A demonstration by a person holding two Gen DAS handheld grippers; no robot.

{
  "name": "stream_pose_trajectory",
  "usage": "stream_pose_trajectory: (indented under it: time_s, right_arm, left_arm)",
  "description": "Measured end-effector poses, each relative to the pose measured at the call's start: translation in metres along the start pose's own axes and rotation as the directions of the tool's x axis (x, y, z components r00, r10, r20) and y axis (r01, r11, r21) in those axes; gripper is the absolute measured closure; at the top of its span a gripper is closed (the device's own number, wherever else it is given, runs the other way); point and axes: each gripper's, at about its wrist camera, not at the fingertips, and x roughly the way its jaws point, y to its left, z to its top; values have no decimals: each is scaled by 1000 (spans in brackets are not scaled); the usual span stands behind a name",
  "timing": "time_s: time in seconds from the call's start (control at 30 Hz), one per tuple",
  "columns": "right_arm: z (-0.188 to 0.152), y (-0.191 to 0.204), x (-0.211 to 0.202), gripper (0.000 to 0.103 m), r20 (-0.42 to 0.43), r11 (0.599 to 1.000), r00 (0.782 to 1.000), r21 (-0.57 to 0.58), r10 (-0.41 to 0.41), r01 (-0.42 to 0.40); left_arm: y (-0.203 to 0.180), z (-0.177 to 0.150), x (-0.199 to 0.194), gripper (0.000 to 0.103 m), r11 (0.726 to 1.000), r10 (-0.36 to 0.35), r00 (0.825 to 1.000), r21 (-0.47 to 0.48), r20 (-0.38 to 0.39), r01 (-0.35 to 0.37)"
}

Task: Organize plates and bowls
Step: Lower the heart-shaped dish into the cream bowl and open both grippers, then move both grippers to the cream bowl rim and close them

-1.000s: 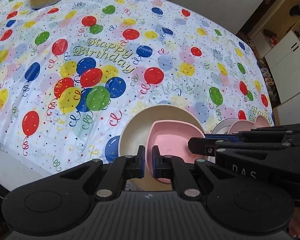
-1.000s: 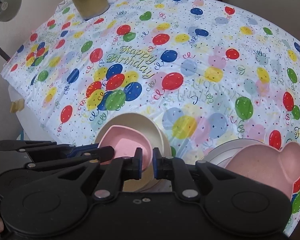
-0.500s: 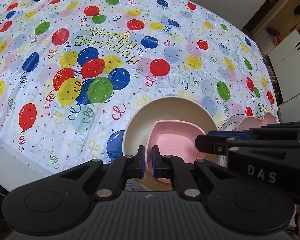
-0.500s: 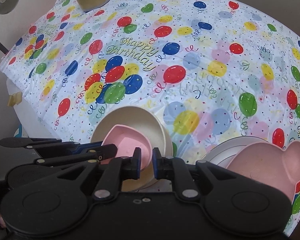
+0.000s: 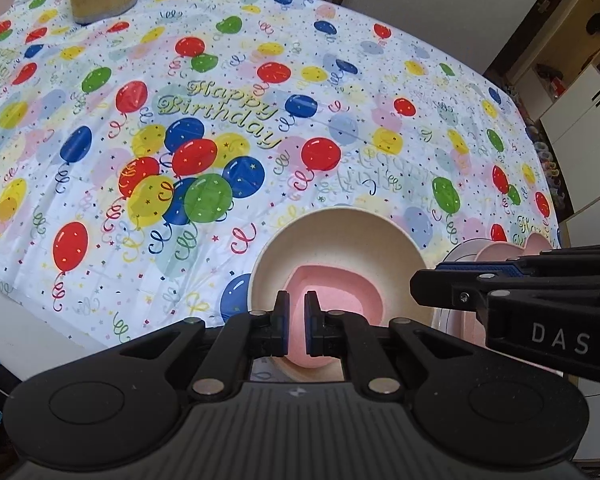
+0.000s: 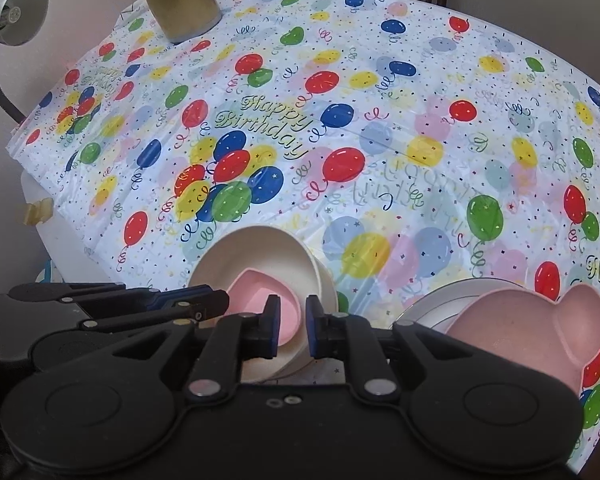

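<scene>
left gripper (image 5: 296,320) pinches pink bowl (image 5: 332,292) rim; it sits in cream bowl (image 5: 340,232) | right gripper (image 6: 291,324) narrow, seemingly empty | risk: off-centre hold; bowl may tip

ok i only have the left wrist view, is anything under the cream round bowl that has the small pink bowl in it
observer: yes, in the right wrist view the cream round bowl, small pink bowl inside, sits nested in a second cream bowl whose rim peeks out on its right
operator: and that pink sliver behind the right gripper
observer: a pink plastic plate with an ear-shaped lobe, lying on a white round plate
operator: anything off the table's left edge
observer: a white gooseneck lamp
</scene>
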Motion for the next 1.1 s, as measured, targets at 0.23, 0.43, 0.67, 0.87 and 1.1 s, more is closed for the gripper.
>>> stream_pose_trajectory:
  time_s: [0.23,0.43,0.67,0.87,1.1]
  right_arm:
    - [-16,-9,-21,54,73,999,997,-10,38,-37]
    - [-32,-24,-42,13,126,999,991,16,43,-45]
    - [-53,-26,-65,6,202,999,979,-46,30,-21]
    - [-63,-25,-71,5,237,999,971,-38,-25,35]
    - [-66,-16,-62,5,248,998,967,27,-63,58]
  left_arm:
    - [-7,-12,-16,87,1000,16,999,-17,43,-15]
    - [-14,-28,-37,44,999,38,994,-30,100,-35]
    - [-18,-38,-52,35,997,52,990,-56,135,-44]
    - [-9,-28,-50,35,998,37,990,-55,137,-30]
    - [4,-5,-32,35,1000,-21,994,3,108,21]
